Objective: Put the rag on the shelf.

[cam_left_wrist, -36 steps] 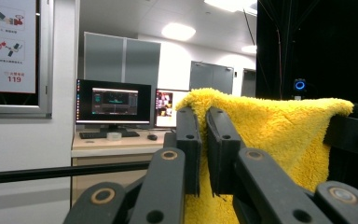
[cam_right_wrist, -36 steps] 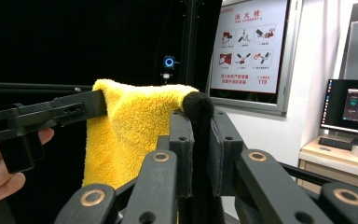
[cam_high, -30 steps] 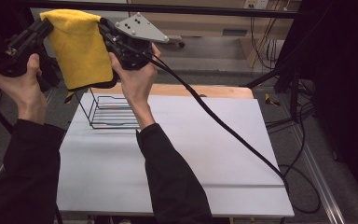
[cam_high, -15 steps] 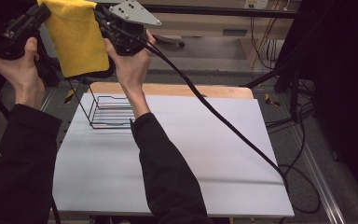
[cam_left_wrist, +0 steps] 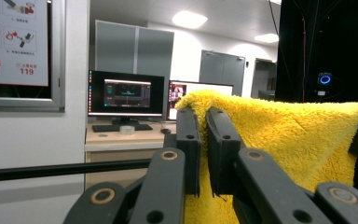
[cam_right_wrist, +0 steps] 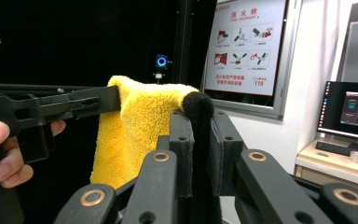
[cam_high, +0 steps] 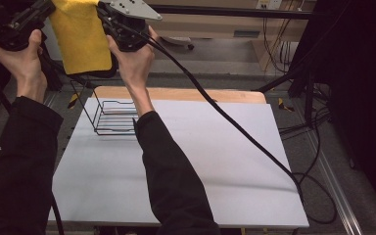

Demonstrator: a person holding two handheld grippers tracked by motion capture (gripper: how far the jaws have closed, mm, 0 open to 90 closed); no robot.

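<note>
1. Near edge of the desk (cam_high: 186, 186): white top, nothing on it here. Both of the person's sleeves come in from the bottom and reach up and away.

2. Mid desk, left side: black wire rack (cam_high: 115, 117) stands at the far left of the white surface, just before the bare wooden strip. Nothing hangs on it or lies in it. A cable from the right gripper crosses the desk to the right.

3. Above and beyond the rack: yellow towel (cam_high: 81, 36) is held up in the air between the two grippers, hanging down as a flat sheet, its lower edge well clear of the rack.

4. Left gripper (cam_high: 41, 10): jaws clenched on one upper corner of the towel; in the left gripper view the pile bulges out around the closed jaws (cam_left_wrist: 204, 140).

5. Right gripper (cam_high: 108, 14): jaws pressed together on the other upper corner. In the right gripper view (cam_right_wrist: 200, 149) a dark rounded bit sits between the jaw tips where the cloth enters; whether it is towel edging or part of the tool I cannot tell.

6. Progress, as judged: the towel is picked up and spread taut along its top edge, so lifting and opening look done. Left to do: lower it onto the rack, probably draping it over the top wires, then release both corners.

7. Far background: monitors and a wall poster; not part of the work.
</note>
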